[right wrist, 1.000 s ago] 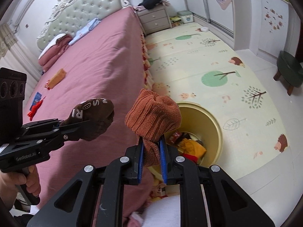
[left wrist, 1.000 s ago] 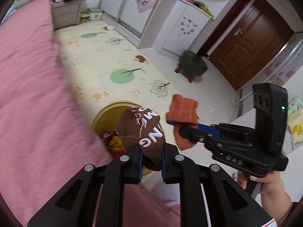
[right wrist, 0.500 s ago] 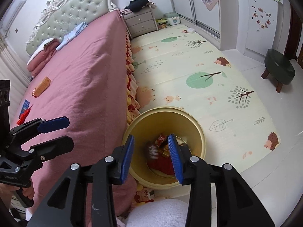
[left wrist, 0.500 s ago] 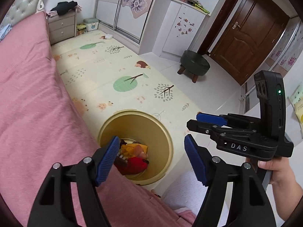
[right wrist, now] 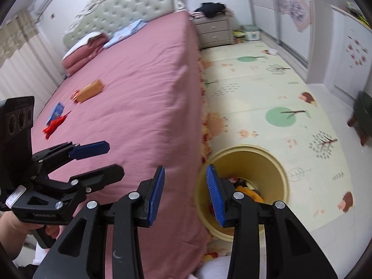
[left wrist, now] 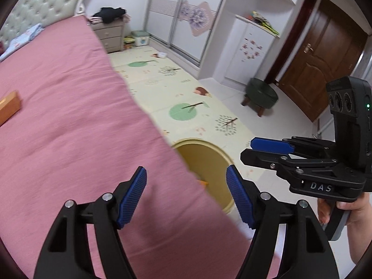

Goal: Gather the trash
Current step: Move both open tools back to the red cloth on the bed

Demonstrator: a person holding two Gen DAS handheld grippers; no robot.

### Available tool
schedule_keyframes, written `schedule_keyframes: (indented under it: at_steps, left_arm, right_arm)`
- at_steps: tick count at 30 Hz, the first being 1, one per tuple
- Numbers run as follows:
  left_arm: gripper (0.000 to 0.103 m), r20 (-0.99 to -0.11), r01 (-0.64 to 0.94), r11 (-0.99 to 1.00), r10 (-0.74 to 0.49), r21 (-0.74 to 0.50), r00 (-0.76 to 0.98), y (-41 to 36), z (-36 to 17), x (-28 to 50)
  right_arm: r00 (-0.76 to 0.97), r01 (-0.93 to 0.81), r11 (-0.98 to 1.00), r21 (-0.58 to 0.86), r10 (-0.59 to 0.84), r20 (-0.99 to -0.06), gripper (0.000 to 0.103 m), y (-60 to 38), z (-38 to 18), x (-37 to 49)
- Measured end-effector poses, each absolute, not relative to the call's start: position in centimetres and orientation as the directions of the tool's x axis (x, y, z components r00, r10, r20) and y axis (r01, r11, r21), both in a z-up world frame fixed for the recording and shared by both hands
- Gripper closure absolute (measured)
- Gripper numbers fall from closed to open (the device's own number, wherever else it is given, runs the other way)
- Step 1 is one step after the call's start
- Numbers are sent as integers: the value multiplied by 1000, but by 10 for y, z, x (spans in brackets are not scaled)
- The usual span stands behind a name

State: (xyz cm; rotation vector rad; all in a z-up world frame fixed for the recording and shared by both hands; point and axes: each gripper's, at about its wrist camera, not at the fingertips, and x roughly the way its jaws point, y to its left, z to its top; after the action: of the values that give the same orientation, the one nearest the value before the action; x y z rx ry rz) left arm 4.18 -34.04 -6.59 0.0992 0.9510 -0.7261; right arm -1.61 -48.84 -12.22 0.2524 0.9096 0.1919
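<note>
A yellow bin (right wrist: 267, 162) stands on the floor by the bed's side, with red and yellow trash inside; it also shows in the left wrist view (left wrist: 204, 160), half hidden by the bed edge. My left gripper (left wrist: 186, 186) is open and empty above the bed edge. My right gripper (right wrist: 185, 181) is open and empty over the bed edge beside the bin. On the pink bed (right wrist: 139, 93) lie an orange box (right wrist: 90, 90), a blue packet (right wrist: 57, 111) and a red wrapper (right wrist: 54, 125). The orange box also shows in the left wrist view (left wrist: 8, 107).
A patterned play mat (right wrist: 267, 88) covers the floor past the bin. A green stool (left wrist: 261, 95) stands near a brown door (left wrist: 325, 53). A nightstand (right wrist: 214, 32) and wardrobe are at the far end. Folded bedding (right wrist: 86, 48) lies at the headboard.
Both grippers dropped their socks, brown on the left and orange on the right, over the bin and opened. Both views have since swung from the bin toward the bed.
</note>
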Motion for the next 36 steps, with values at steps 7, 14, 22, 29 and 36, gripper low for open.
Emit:
schedule_keyframes:
  at_steps: [7,14,22,29,36]
  left_arm:
    - [32,-773,531,831,-443,-164,454,-269,-60,52]
    - [32,-771,439,892,-354,-109,529,-186,-50,66]
    - [32,-760,335,938,-279,-86,586,-108,-41,85]
    - [32,-770,278,960,-200,-30,606,-55,-49,104]
    - [32,-781,223,975,-157,-24,604,-5,-60,120]
  right_arm:
    - [557,-183,938,293,345,-755,66,-414,-120,8]
    - [518,-289,912,291,405,-753,66,-341,-115,31]
    - [478,-374,882,288,449,-755,66,-273,-113,55]
    - [447,-418,865,279,463,-765,62,-228,-115,81]
    - [433,-457,846,274,481,-763,50,-188,-116,102]
